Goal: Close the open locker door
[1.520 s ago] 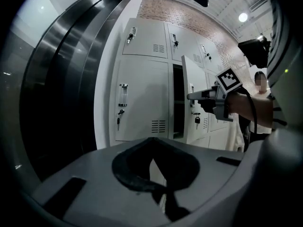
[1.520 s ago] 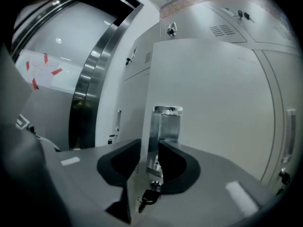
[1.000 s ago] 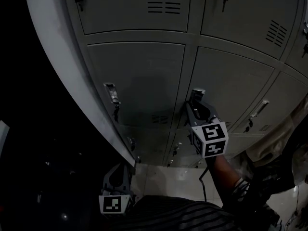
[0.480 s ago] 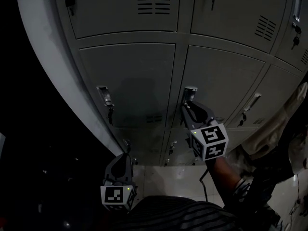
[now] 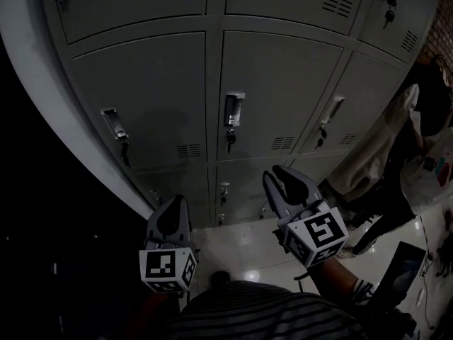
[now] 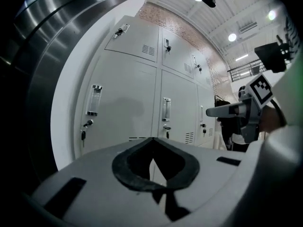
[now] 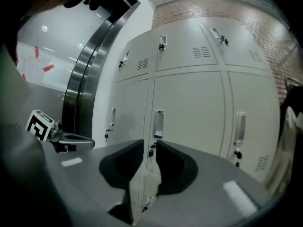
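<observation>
Right gripper point(image 5: 279, 177) hangs clear of the lockers point(image 5: 141, 98), its jaws a narrow slit apart with nothing between them. Our left gripper point(image 5: 174, 205) has its jaws pressed together, empty. The locker door point(image 5: 283, 83) lies straight ahead of the right gripper, its upright handle point(image 5: 233, 110) in line with that slit, well apart from both grippers. We judge the door flush with its neighbours, and the right gripper the nearer one should it want a push.

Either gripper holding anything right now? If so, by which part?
Nothing is held. The left gripper has its jaws together and empty. The right gripper has its jaws slightly apart with nothing between them, short of the grey metal locker doors.
</observation>
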`<state>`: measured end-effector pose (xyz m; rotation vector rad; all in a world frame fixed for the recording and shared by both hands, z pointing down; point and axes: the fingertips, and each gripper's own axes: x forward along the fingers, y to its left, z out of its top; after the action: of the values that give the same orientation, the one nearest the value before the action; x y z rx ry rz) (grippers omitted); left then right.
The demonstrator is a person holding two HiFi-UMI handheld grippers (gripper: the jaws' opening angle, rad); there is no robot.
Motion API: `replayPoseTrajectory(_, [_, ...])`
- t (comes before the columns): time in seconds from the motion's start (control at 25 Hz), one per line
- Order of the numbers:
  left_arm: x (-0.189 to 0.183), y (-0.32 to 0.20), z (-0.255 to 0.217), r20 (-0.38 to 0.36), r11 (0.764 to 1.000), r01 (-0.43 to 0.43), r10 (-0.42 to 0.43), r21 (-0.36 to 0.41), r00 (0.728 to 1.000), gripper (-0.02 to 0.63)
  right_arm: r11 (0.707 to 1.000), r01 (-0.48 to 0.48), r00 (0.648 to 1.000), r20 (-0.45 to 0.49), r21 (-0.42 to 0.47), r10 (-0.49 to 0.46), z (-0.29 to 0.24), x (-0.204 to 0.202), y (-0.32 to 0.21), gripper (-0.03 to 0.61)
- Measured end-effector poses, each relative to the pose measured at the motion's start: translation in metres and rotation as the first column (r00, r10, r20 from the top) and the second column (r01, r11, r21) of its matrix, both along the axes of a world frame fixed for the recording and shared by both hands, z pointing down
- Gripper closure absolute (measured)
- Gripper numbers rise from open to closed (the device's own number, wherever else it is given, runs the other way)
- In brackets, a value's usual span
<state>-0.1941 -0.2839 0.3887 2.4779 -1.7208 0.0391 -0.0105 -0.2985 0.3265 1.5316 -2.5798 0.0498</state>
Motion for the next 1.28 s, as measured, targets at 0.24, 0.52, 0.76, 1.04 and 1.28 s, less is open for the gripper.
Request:
replayPoseTrajectory(0.24, [0.07, 0.065, -0.004, 0.01, 0.999, -0.05, 0.05, -0.003, 0.999, 0.609, 0.997, -0.068, 0.997, 0.041, -0.024, 0.069, 0.017, 0.07, 0.08, 0.523])
replayPoseTrajectory(0.52, [0.133, 0.174, 0.005, 0.027, 0.999, -0.003, 0.004, -0.044, 1.0, 0.609, 0.996, -0.041, 0.997, 0.061, -0.078, 0.046, 0.037, 0.136, 0.191, 0.574])
replayPoseTrajectory(0.76, [0.164, 0.247, 0.012, 0.076, 0.997, 0.025, -0.019, -0.074, 0.997, 0.609, 0.993, 0.02, 0.994, 0.112, -0.116, -0.007, 0.051, 0.158, 0.255, 0.577])
replayPoseTrajectory(1.04, [0.165, 0.278, 0.004, 0.086, 0.998, 0.028, -0.024, -0.052, 0.996, 0.609, 0.992, 0.073, 0.991, 0.118, -0.102, -0.06, 0.051, 0.145, 0.291, 0.578])
replayPoseTrajectory(1.28, [0.137, 0.296, -0.002, 0.072, 0.998, 0.028, -0.024, -0.055, 0.997, 0.609, 0.99, 0.094, 0.992, 0.09, -0.106, -0.085, 0.048, 0.109, 0.309, 0.578])
